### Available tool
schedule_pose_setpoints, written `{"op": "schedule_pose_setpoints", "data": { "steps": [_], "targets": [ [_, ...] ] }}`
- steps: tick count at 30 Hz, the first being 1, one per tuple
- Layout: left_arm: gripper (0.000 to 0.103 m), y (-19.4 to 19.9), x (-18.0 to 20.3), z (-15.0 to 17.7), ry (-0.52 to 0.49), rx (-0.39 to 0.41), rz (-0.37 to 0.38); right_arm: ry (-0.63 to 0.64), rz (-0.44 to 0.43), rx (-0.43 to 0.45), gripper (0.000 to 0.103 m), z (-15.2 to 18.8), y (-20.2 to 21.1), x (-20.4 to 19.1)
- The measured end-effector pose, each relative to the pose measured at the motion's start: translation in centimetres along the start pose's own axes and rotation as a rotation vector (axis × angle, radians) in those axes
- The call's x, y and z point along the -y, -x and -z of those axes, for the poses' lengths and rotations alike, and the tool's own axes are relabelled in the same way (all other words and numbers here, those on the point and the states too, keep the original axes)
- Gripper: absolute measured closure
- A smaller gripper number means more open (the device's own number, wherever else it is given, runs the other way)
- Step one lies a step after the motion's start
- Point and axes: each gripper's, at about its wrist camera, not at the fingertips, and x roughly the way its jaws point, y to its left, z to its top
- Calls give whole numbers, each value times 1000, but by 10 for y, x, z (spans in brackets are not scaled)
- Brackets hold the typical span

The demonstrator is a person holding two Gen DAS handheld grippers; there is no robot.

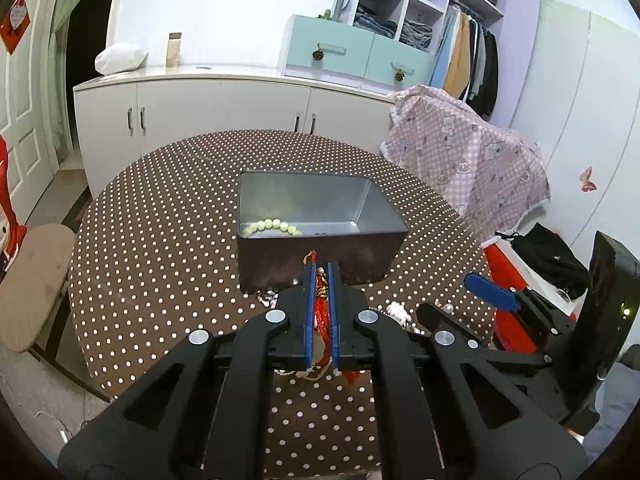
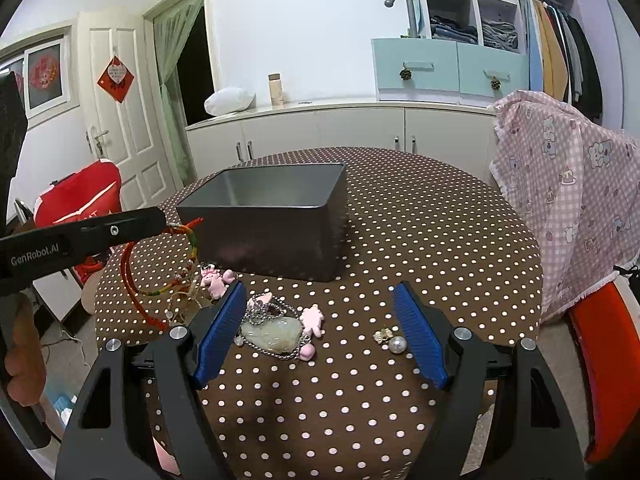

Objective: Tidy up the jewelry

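Home bedroom or dressing room. Open wardrobe (image 2: 560, 52) at 1 o'clock with hanging clothes, cubby shelves (image 2: 468, 12) of folded jeans, pale blue drawers (image 2: 452, 66). White low cabinets (image 2: 320, 128) at 12 o'clock, panelled door (image 2: 116, 120) at 10 o'clock. Round bench (image 2: 420, 240) under a dotted brown cloth, chair draped in pink fabric (image 2: 568, 192) at 3 o'clock.

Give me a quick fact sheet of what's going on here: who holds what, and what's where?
left gripper: shut on red cord bracelet, lifted beside the tin
right gripper: open, holding nothing
tin box: open, on dotted table
inside tin: pale bead bracelet
on the table: jade pendant on chain, pink charms, pearl earring
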Motion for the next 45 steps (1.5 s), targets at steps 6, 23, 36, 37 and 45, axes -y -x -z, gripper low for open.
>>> {"op": "schedule_pose_setpoints", "data": {
  "steps": [6,23,36,37,45],
  "targets": [
    [97,8,4,-6,-6,24,-12,-3,-13,16,30,-2,5,5],
    [97,25,-8,0,0,47,6,37,-159,4,31,-4,0,-29],
    [97,20,-47,21,55,-6,-59,89,-232,-61,45,3,-24,-61],
    [97,20,-50,23,61,-11,-63,96,-240,-71,48,3,-27,-65],
    [97,20,-73,34,97,-21,-77,170,-260,-129,64,4,-46,-96]
  ]
}}
